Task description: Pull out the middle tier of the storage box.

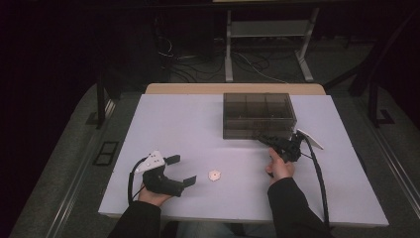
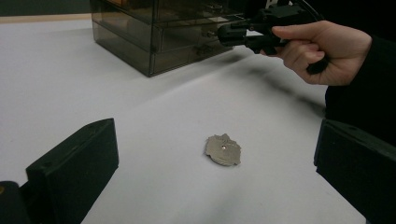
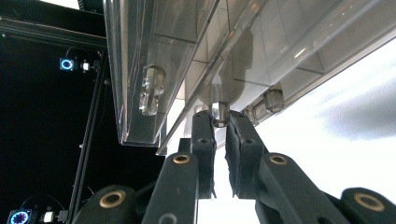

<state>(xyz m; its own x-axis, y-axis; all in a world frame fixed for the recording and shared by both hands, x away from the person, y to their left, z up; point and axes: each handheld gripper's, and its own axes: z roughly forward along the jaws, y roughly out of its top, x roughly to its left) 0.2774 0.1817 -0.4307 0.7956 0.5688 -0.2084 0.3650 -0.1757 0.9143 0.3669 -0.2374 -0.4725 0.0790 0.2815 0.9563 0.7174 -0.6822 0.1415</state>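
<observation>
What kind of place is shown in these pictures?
Probably a lab or workshop set up for recording, not a home. A plain white table stands in a dark room, loose cables run over the floor beside a metal stand, and small ring-lit devices glow in the dark.

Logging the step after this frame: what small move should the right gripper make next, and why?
Probably a short straight pull back toward the person. The right gripper has its fingers closed on a drawer knob of the smoky clear organizer box, and the drawer looks barely out. The left gripper waits open beside the small flat metal piece.
</observation>
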